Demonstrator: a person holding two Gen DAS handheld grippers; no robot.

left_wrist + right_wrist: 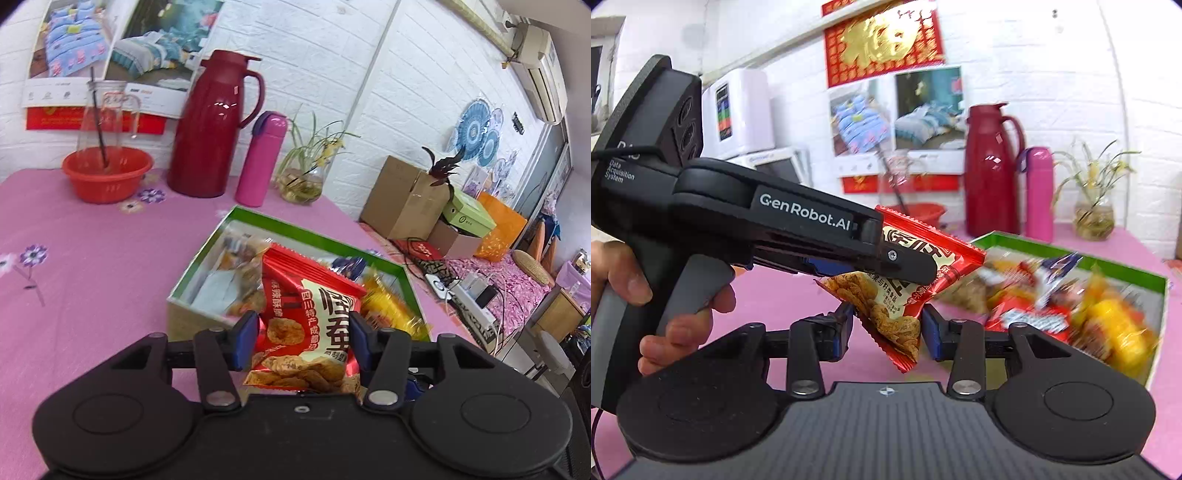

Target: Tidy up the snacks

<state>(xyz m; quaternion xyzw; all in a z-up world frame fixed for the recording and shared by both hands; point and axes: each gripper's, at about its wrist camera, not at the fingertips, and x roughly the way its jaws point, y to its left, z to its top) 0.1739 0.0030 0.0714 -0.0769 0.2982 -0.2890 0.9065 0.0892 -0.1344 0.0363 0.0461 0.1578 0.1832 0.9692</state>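
A red snack packet (314, 306) printed with fried crisps hangs above the pink table. My left gripper (303, 332) is shut on it, its blue pads pressing both sides. In the right wrist view the same packet (956, 254) sticks out of the left gripper (916, 273), which reaches in from the left with a hand (683, 295) on its handle. The packet's lower corner sits between the blue pads of my right gripper (888, 325), which is shut on it too. Behind stands a green-rimmed box (314, 236) (1089, 258) with several snack packs inside, blurred.
At the back of the pink floral tablecloth (92, 258) stand a red basin (107, 173), a dark red thermos jug (214, 129), a pink bottle (262, 158) and a glass vase with a plant (303, 181). Cardboard boxes (402, 199) lie beyond the table's right edge.
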